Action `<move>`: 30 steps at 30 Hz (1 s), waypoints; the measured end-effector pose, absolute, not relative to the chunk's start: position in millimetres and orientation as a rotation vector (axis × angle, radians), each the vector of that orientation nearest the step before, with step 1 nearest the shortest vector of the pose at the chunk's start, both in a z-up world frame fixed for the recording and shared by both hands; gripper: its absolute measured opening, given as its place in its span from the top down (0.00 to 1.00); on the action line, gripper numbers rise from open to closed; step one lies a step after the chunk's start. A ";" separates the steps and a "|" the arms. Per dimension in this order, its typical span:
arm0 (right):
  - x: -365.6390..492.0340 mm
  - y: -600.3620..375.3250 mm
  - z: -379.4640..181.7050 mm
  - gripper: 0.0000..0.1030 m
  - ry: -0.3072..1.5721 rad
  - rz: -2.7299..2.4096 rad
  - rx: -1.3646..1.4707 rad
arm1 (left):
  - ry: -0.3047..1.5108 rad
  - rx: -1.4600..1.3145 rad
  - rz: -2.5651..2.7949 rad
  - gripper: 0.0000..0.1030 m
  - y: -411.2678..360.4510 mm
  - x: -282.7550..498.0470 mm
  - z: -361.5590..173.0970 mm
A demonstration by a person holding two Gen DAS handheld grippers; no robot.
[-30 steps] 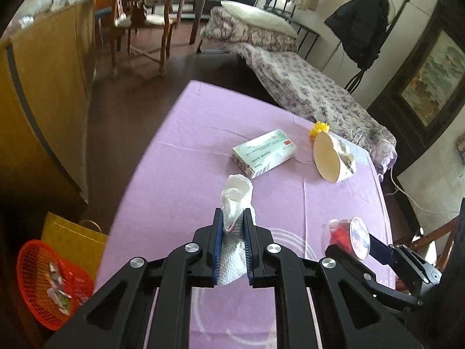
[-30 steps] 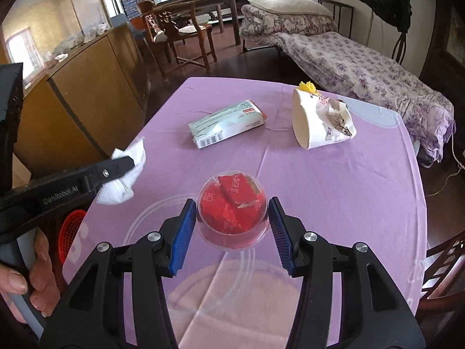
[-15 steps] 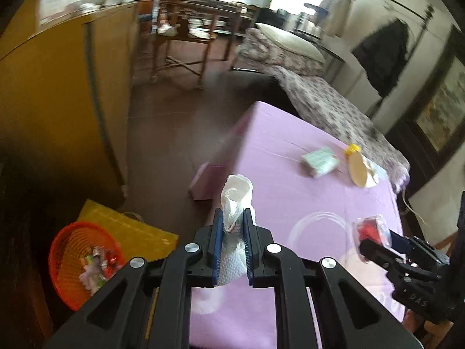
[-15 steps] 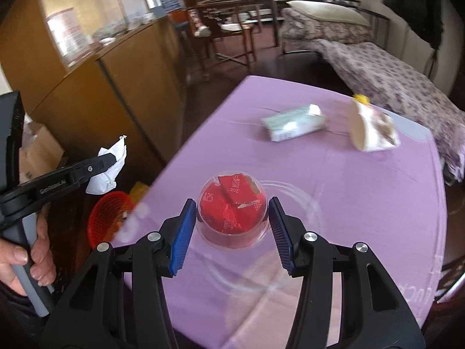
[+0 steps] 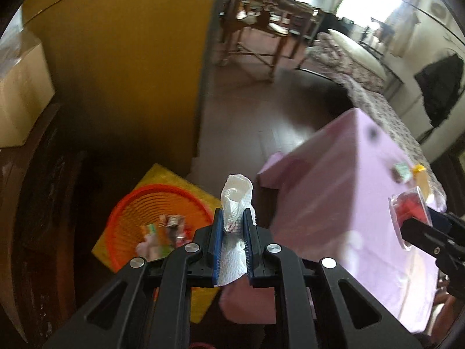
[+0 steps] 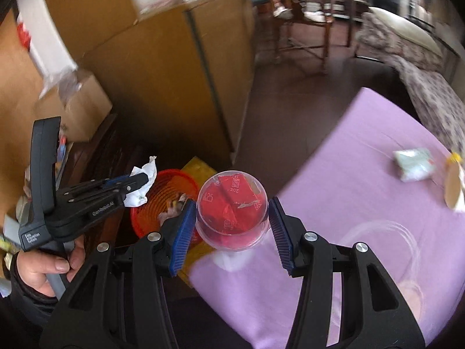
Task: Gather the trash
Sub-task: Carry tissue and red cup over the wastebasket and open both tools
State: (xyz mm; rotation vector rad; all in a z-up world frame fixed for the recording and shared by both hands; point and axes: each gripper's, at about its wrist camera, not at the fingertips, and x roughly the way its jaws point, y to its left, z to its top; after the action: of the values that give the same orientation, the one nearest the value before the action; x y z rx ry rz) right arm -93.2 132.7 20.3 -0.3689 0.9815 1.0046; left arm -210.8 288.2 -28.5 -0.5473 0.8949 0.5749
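Left wrist view: left tongs (image 5: pixel 233 229) pinching crumpled white paper towel (image 5: pixel 236 200) just beside round orange plastic basket (image 5: pixel 151 200) on floor. Right tongs (image 6: pixel 229 226) gripping clear plastic cup of red wrappers (image 6: pixel 231 208) near basket, beside purple-clothed bench (image 6: pixel 348 203). Carrying step; next, centring above basket, spreading tongs.

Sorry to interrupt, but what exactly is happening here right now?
A person is clearing trash with two handheld grippers. The left gripper is shut on a crumpled white paper towel, near the orange basket on the floor. The right gripper holds a clear plastic cup with red wrappers inside, at the edge of the purple table.
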 end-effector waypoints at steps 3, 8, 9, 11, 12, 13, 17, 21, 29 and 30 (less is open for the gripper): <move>-105.2 164.6 14.7 0.50 1.004 1.053 -0.409 | 0.904 -0.569 0.620 0.86 309.1 -228.6 -36.0; -119.0 212.4 -1.2 0.50 1.078 1.109 -0.447 | 0.919 -0.610 0.674 0.86 339.3 -253.7 -51.0; -122.1 221.5 -5.7 0.50 1.095 1.119 -0.457 | 0.927 -0.618 0.687 0.86 346.1 -259.1 -55.5; -126.6 237.5 -14.5 0.50 1.128 1.129 -0.475 | 0.936 -0.625 0.701 0.86 351.5 -262.5 -60.9; -127.8 240.7 -19.2 0.50 1.138 1.132 -0.479 | 0.944 -0.629 0.712 0.86 356.5 -266.5 -65.5; -129.8 245.2 -23.4 0.50 1.149 1.135 -0.484 | 0.947 -0.631 0.718 0.86 358.3 -268.0 -67.9; -136.5 262.3 -43.3 0.50 1.202 1.141 -0.502 | 0.959 -0.660 0.738 0.86 365.3 -269.2 -82.4; -139.7 272.5 -58.3 0.50 1.238 1.141 -0.506 | 0.977 -0.684 0.750 0.86 370.0 -273.4 -94.9; -133.6 284.0 -72.3 0.34 1.304 1.141 -0.389 | 1.003 -0.744 0.771 0.65 377.8 -276.4 -110.4; -133.3 284.4 -72.2 0.34 1.302 1.142 -0.389 | 1.003 -0.741 0.776 0.64 378.6 -277.1 -110.5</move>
State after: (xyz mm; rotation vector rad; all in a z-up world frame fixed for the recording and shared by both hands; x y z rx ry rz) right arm -133.3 284.4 -72.2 -0.3888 1.3022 1.1415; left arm -277.1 378.6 -110.5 -0.7413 1.0028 0.7761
